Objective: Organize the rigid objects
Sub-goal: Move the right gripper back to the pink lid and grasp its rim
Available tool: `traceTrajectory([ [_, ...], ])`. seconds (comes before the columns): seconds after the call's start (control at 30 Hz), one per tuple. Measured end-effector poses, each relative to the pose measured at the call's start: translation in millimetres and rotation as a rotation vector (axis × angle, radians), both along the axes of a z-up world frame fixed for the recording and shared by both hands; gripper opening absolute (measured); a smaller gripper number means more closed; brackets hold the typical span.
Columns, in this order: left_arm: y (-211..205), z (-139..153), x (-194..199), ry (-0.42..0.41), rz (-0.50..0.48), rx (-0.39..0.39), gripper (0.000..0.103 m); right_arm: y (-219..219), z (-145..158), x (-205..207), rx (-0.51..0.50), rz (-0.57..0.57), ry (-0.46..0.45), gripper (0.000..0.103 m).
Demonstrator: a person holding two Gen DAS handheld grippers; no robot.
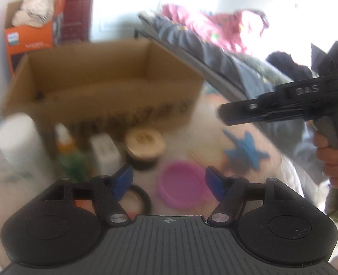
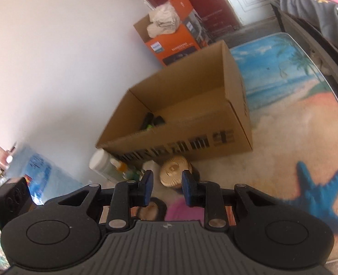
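Just beyond the spread, empty fingers of the left gripper [image 1: 168,182], pink lid [image 1: 183,184] and wooden-lidded jar [image 1: 145,145] wait before the cardboard box [image 2: 214,119], likely their destination; right gripper [image 2: 166,189] narrowly parted, pinching nothing.

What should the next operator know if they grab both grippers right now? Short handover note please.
Left gripper: open, empty, above the pink lid.
Right gripper: jaws narrowly apart, nothing between them.
Cardboard box: open, a few dark items already in its corner.
Left on the mat in front of the box: white jar, orange-capped bottle, wooden-lidded jar, white box, pink lid, black ring.
Remaining: put these into the box.
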State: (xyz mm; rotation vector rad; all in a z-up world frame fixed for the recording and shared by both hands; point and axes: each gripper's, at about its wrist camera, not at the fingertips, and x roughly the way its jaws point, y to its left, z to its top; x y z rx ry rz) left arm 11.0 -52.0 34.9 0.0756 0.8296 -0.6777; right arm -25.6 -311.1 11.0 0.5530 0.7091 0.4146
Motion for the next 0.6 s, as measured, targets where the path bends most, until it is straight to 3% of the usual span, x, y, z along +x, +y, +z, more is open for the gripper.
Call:
traceTrajectory([
  [0.23,-34.6,-32.3,-8.7,0.004,-0.04,0.092,0.069,25.9,-44.7,-3.5,-0.104,-0.03,0.066,0.029],
  [0.6,-50.0,-54.3,-23.1,-0.071,-0.028,0.209,0.069,36.9,-64.8,5.5,-0.199,-0.008,0.083,0.025],
])
